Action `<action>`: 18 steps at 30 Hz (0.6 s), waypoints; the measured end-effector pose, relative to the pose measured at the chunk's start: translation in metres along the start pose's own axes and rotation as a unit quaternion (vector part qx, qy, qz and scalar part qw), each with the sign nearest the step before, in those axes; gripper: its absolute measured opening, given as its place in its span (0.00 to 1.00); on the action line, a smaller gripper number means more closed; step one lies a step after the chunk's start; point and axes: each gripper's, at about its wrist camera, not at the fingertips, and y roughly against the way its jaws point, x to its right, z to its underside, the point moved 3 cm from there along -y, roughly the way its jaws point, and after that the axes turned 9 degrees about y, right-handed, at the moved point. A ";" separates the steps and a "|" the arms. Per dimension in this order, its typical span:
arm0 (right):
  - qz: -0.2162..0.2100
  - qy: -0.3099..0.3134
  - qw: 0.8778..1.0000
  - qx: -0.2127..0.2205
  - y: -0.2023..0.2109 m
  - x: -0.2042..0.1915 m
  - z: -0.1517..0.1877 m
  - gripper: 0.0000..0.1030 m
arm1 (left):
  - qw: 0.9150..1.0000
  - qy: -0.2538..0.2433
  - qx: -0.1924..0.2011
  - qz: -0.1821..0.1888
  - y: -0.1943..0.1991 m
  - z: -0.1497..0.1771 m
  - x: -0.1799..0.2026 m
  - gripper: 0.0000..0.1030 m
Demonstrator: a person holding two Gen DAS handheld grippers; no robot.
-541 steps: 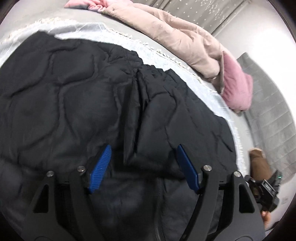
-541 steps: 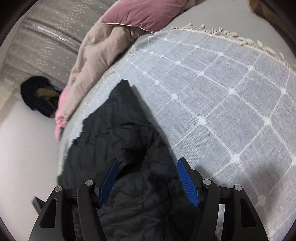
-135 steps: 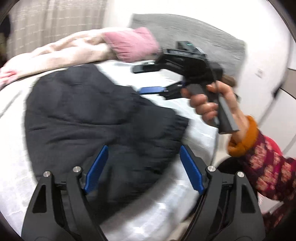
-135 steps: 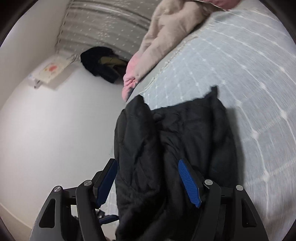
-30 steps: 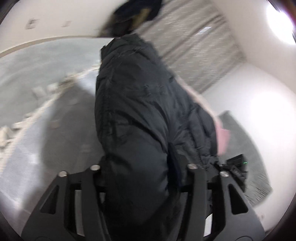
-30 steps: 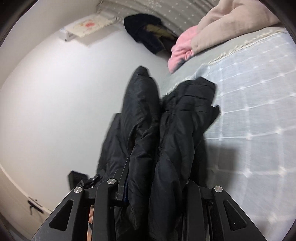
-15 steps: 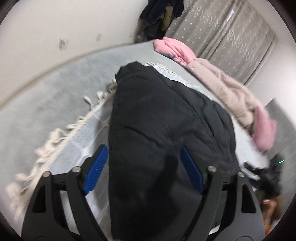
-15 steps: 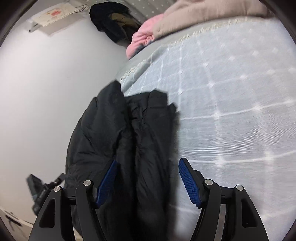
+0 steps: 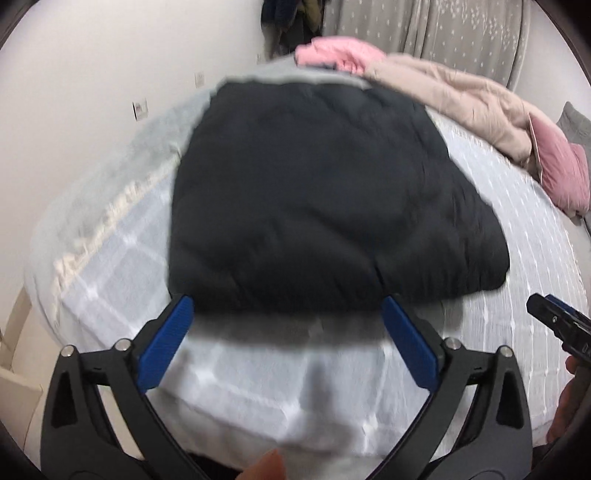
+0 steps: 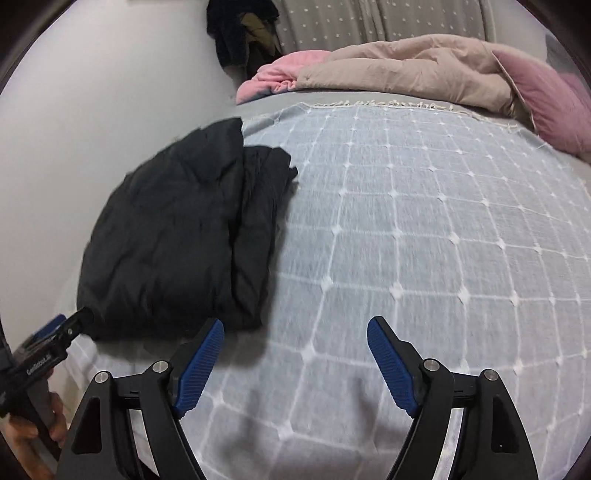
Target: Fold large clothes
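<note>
A black quilted jacket lies folded into a compact pile on the pale blue checked bed cover. In the right wrist view the jacket sits at the left part of the bed near the wall. My left gripper is open and empty, just in front of the jacket's near edge. My right gripper is open and empty over bare cover, to the right of the jacket. The left gripper's body shows at the right wrist view's left edge.
A beige duvet, a pink blanket and a pink pillow lie along the far side of the bed. Dark clothes hang in the corner by the curtain. A white wall runs along the left of the bed.
Both grippers, shut on the lifted jacket a second ago, have let go and pulled back. The jacket now lies folded flat on the bed near the left edge.
</note>
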 end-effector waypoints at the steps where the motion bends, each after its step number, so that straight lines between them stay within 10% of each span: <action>1: 0.004 0.001 1.000 0.002 0.004 0.000 0.004 0.82 | 1.000 0.001 -0.010 0.002 -0.001 0.008 0.002 0.99; 18: 0.065 0.069 0.995 -0.015 0.003 -0.017 0.031 0.85 | 0.998 -0.029 0.036 -0.042 0.009 0.029 0.018 0.99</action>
